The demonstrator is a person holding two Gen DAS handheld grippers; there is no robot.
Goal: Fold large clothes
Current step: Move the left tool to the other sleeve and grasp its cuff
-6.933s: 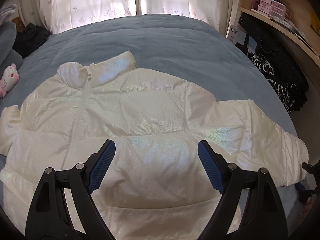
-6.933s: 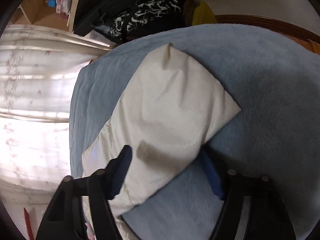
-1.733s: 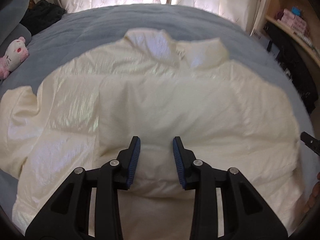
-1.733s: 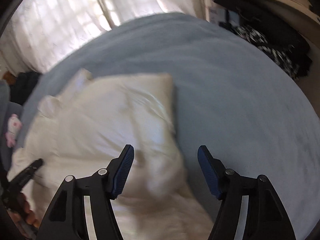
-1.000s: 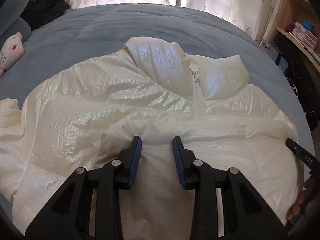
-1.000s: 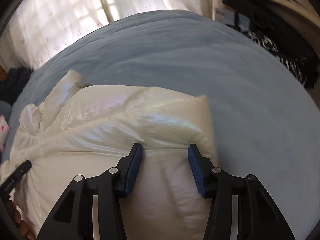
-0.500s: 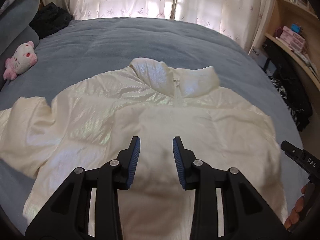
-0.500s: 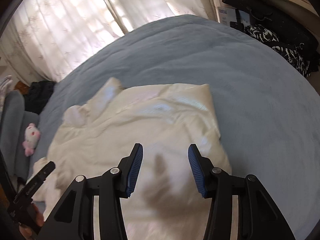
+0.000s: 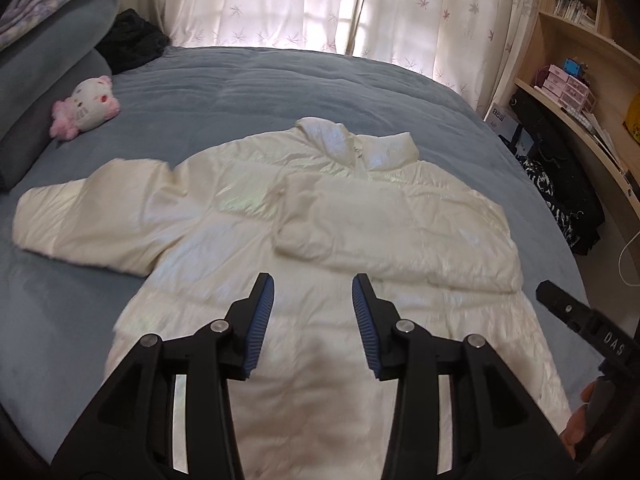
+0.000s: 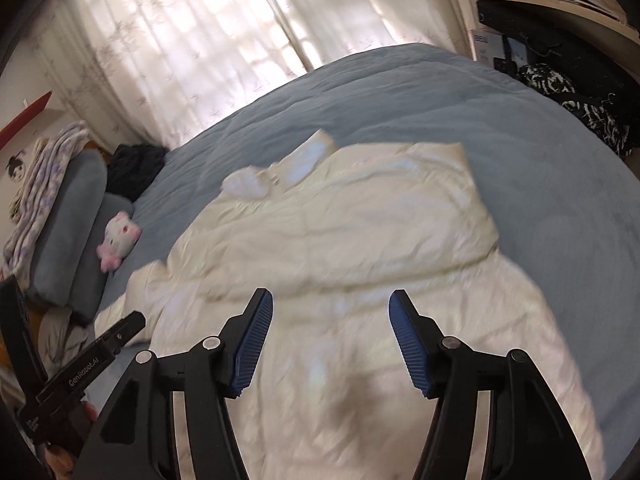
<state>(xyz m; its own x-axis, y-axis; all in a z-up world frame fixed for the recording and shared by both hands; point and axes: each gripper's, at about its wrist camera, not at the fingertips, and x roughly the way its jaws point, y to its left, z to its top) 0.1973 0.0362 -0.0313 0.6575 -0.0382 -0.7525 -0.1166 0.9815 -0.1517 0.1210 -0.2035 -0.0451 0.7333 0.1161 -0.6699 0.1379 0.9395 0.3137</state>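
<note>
A shiny white puffer jacket (image 9: 320,248) lies front up on the blue bed (image 9: 280,84), collar toward the window. Its right sleeve (image 9: 384,228) is folded across the chest; its left sleeve (image 9: 88,216) lies spread out to the left. The jacket also shows in the right wrist view (image 10: 352,264). My left gripper (image 9: 313,312) is open and empty, held above the jacket's lower half. My right gripper (image 10: 331,336) is open and empty above the jacket's right side.
A pink and white plush toy (image 9: 86,106) lies at the bed's left, beside grey cushions (image 9: 44,80). Dark clothes (image 9: 560,196) hang off the right edge below wooden shelves (image 9: 580,64). Curtains (image 9: 320,4) cover the window behind.
Both grippers have lifted back from the jacket and their jaws have opened wider. The right sleeve, earlier spread out to the right, now lies folded over the chest.
</note>
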